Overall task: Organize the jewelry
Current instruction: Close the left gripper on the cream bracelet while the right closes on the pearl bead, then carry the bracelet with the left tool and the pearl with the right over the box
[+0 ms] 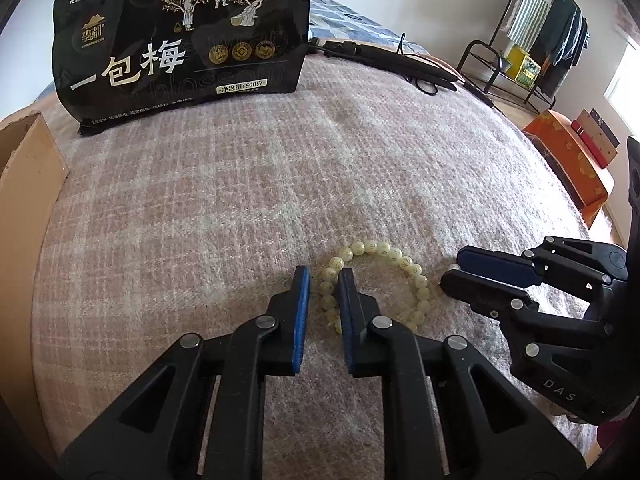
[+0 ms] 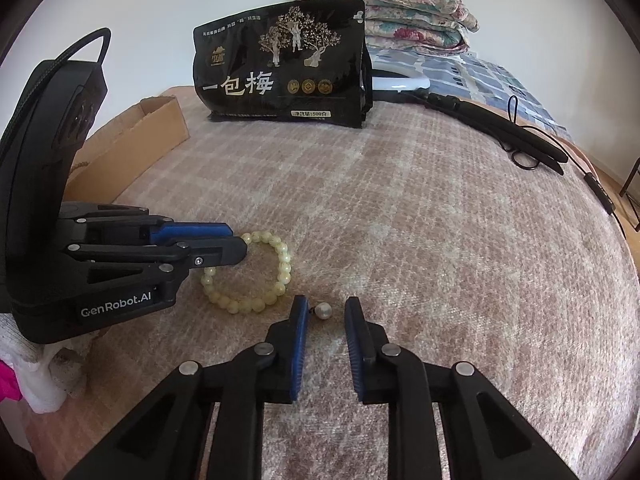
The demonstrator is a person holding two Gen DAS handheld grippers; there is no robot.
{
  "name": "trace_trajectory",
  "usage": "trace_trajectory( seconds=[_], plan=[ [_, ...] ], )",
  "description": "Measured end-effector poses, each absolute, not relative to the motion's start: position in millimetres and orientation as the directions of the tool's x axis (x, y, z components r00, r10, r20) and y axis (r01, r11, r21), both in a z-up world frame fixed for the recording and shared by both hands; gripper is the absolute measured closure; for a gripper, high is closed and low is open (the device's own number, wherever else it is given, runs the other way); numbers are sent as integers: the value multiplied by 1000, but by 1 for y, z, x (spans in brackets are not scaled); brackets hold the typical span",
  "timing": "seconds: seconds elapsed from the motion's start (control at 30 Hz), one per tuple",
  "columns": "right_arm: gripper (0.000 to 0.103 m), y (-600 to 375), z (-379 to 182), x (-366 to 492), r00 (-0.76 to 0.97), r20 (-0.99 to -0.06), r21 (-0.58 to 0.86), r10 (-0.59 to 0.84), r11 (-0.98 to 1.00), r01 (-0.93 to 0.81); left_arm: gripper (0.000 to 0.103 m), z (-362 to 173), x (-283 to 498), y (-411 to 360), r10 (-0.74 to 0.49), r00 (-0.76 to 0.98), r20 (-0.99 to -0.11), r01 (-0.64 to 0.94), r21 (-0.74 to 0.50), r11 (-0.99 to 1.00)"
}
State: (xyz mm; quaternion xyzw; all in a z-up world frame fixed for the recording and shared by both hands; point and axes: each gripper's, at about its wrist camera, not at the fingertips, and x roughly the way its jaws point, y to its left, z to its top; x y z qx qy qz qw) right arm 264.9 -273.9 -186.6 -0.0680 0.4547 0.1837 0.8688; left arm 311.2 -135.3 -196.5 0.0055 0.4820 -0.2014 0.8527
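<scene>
A pale yellow bead bracelet [image 1: 394, 258] lies flat on the pink checked blanket [image 1: 224, 184]; it also shows in the right wrist view [image 2: 256, 304]. My left gripper [image 1: 324, 276] is open, low over the blanket, its jaws on either side of the bracelet's left arc. In the right wrist view the left gripper [image 2: 240, 240] reaches in from the left onto the bracelet. A small pearl-like bead [image 2: 323, 311] lies between the open jaws of my right gripper [image 2: 325, 304]. In the left wrist view the right gripper [image 1: 450, 272] sits just right of the bracelet.
A black snack bag [image 1: 184, 40] stands at the back of the bed. A cardboard box [image 2: 132, 140] sits at the left. A black folded tool with a cable [image 2: 500, 128] lies at the back right. Folded quilts [image 2: 416, 12] are stacked behind.
</scene>
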Motion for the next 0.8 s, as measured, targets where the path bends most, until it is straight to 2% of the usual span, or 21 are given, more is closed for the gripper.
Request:
trace_trajectory(
  seconds=[0.33, 0.4, 0.8],
  plan=[
    [86, -264, -189, 263, 517, -821, 10, 240, 913, -408, 90, -198, 308, -139, -330, 460, -824, 372, -159, 915],
    [87, -264, -190, 263, 519, -820, 10, 241, 913, -407, 96, -199, 308, -139, -328, 468, -821, 370, -156, 916],
    [87, -273, -180, 256, 550, -796, 30, 254, 923, -383, 98, -185, 299, -126, -346, 506, -790, 349, -179, 920]
  ],
)
